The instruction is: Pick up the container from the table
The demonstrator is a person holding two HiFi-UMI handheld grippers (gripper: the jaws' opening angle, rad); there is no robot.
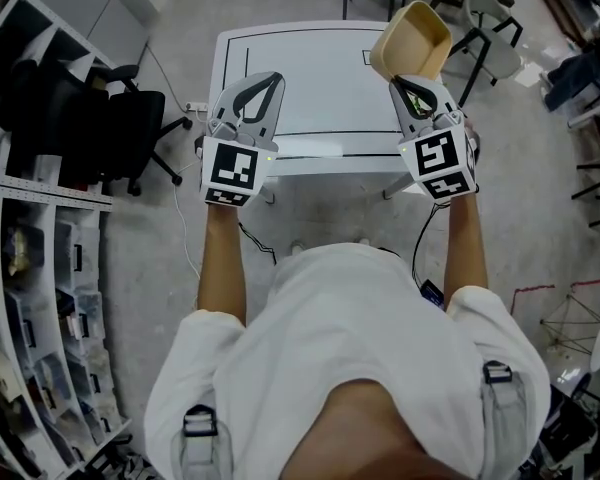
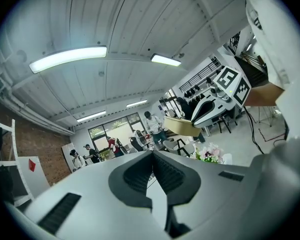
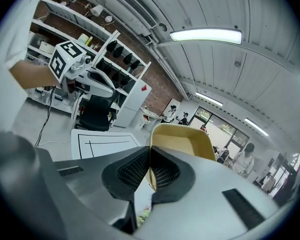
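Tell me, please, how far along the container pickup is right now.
Done: the container is off the table, held up in the air. In hand: the right gripper is shut on the container's wall. The left gripper is shut and empty. Left: nothing of the pickup that I can see.

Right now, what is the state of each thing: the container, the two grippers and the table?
Container: in the air above the table, held by one wall.
Right gripper: shut on the container's wall.
Left gripper: shut, nothing between its jaws.
Table: standing below, apart from the container.
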